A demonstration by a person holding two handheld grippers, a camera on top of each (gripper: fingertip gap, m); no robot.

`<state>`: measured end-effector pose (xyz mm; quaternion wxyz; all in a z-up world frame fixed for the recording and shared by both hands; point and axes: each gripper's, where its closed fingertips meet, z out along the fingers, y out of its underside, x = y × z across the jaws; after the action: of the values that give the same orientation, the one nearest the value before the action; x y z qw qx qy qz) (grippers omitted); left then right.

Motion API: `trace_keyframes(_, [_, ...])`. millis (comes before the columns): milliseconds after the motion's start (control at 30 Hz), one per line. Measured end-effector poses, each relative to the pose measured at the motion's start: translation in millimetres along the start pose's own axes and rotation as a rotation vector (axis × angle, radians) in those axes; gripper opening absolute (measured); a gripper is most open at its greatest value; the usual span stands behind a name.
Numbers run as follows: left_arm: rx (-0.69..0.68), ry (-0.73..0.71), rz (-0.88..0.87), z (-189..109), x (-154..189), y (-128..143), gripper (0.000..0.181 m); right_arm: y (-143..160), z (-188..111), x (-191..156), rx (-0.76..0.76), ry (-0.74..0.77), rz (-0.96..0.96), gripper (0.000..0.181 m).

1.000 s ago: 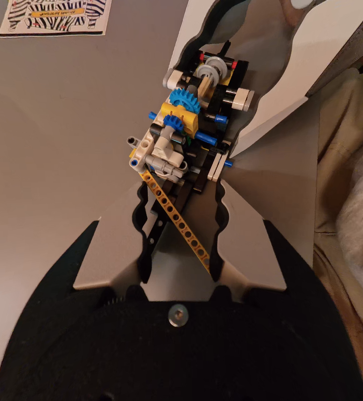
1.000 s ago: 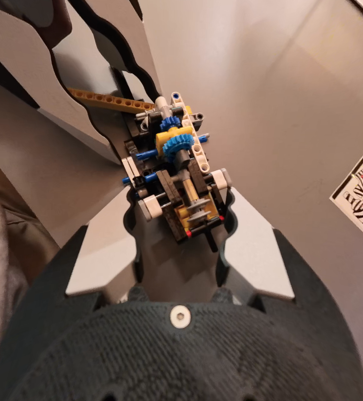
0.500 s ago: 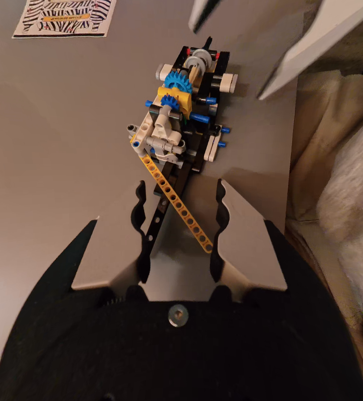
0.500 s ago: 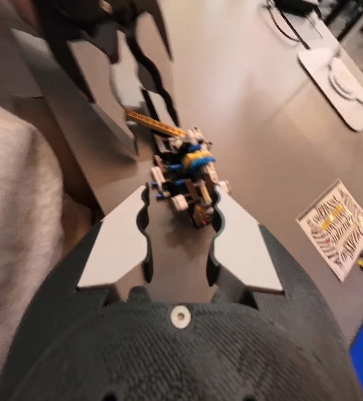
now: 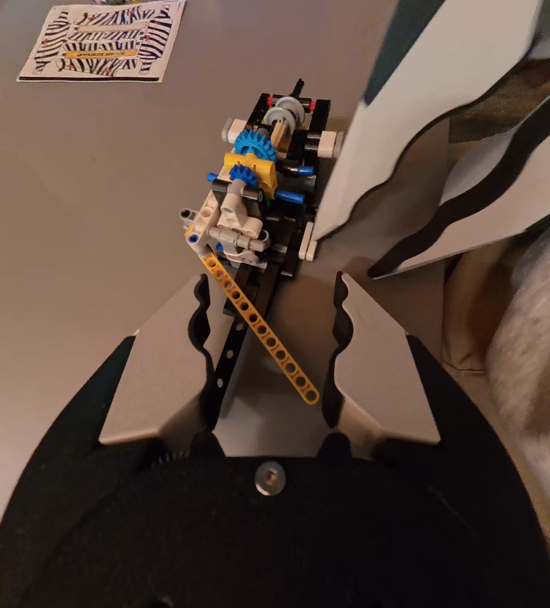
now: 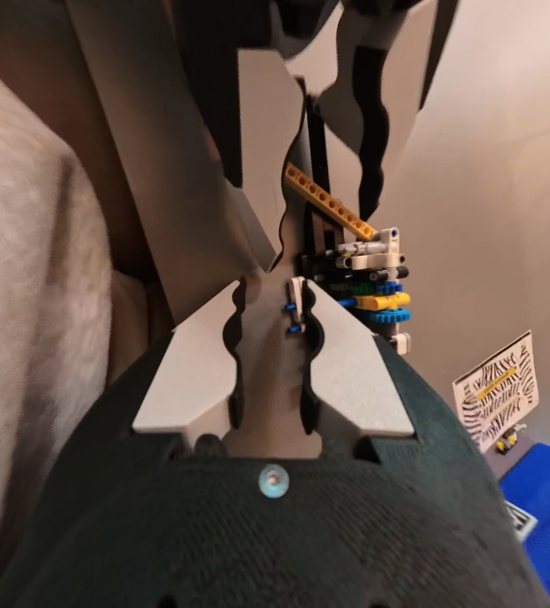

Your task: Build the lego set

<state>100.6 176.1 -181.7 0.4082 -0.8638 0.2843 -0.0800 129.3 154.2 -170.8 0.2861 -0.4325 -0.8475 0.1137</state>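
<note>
The partly built lego assembly [image 5: 260, 184] is lying on the grey counter [image 5: 86, 197], close to the counter's edge on the person's side. It is a long black frame carrying two blue gears [image 5: 252, 144], a yellow block, white connector pieces and blue pins. A yellow perforated beam [image 5: 260, 325] is projecting diagonally from its near end, beside a black perforated beam [image 5: 231, 355]. The left gripper [image 5: 270, 279] is hovering low at that near end with its jaws standing wide; both beams are reaching into the gap between them, and the black beam is running close along the left-hand finger [image 5: 165, 371], though contact cannot be confirmed. The yellow beam's free end is stopping just short of the opposite finger. The right gripper [image 6: 275, 279] is sitting on the edge side of the assembly, jaws moderately apart and holding nothing; a small white piece with two blue pins [image 6: 295, 302] on the assembly's side is lying between the fingertips, next to the counter-side finger. In the left wrist view this gripper is appearing as large white fingers [image 5: 382, 131] covering the assembly's right flank. A zebra-striped sticker sheet [image 5: 102, 42] is lying flat on the counter well beyond the assembly. A pale fuzzy fabric [image 6: 30, 296] is filling the area off the counter's edge, and the right wrist view is noticeably blurred.
</note>
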Motion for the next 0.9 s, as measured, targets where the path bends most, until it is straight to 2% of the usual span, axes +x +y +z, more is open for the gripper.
trace_keyframes(100, [0.020,-0.016,-0.006,-5,-5,-1,0.080,-16,-37,26,0.278,0.107,0.119,0.037])
trace_keyframes(200, [0.063,-0.029,0.007,-12,-12,-9,0.087,1,-67,65,0.486,0.257,0.310,0.072])
trace_keyframes(333, [0.005,-0.012,0.109,-4,-17,-9,0.105,52,-35,69,0.343,0.246,0.388,0.094])
trace_keyframes(467, [-0.087,0.010,0.217,14,-23,-6,0.113,60,-18,56,0.356,0.144,0.391,0.088])
trace_keyframes(500, [-0.086,0.029,0.225,15,-23,-9,0.110,63,-15,57,0.343,0.137,0.388,0.089])
trace_keyframes(600, [-0.120,0.078,0.254,18,-21,-10,0.107,63,-10,53,0.337,0.079,0.361,0.073])
trace_keyframes(733, [-0.129,0.146,0.241,19,-13,-8,0.091,62,-6,52,0.342,0.053,0.367,0.062])
trace_keyframes(767, [-0.130,0.150,0.239,20,-13,-8,0.088,63,-6,53,0.338,0.058,0.367,0.054])
trace_keyframes(900, [-0.155,0.159,0.245,20,-12,-7,0.084,62,-5,51,0.338,0.037,0.366,0.052])
